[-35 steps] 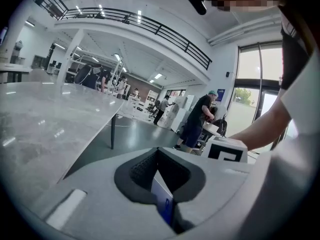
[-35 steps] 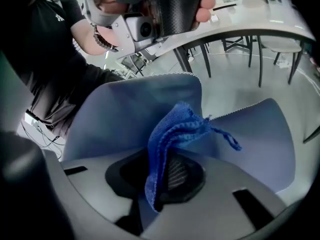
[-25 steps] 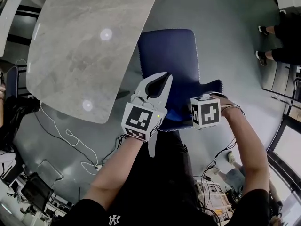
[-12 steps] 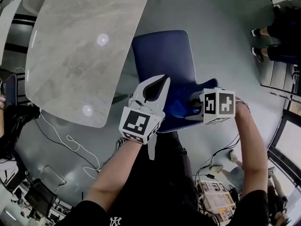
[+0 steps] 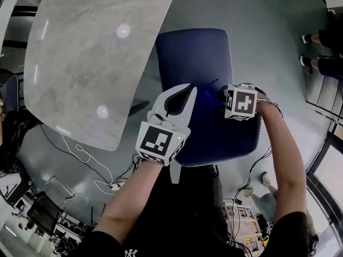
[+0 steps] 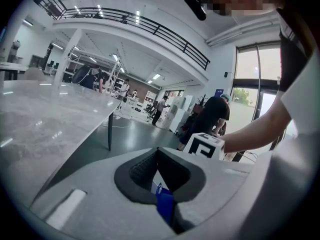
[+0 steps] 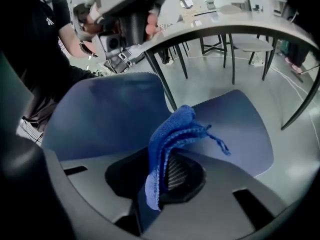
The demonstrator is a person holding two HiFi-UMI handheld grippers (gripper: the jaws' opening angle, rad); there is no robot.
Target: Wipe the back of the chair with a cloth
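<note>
Blue cloth (image 7: pixel 172 134) in right claw (image 7: pixel 171 170), over chair (image 5: pixel 195 52), grey table (image 5: pixel 86 52) alongside

Head view overhead, right gripper view close, chair (image 5: pixel 195 58) shared

The person wears a black short-sleeved T-shirt (image 5: pixel 161 234) with a small white logo (image 5: pixel 130 249) near the neck. The left hand-held gripper (image 5: pixel 182 91) has a white shell, a black lining with ridged pads along the inside of its jaws, and a white cube (image 5: pixel 159 142) printed with black square markers and lit by a small green light (image 5: pixel 178 138). The right hand-held gripper (image 5: pixel 221 96) has a grey shell with the same dark ridged lining and carries its own black-and-white marker cube (image 5: pixel 239 101).
</note>
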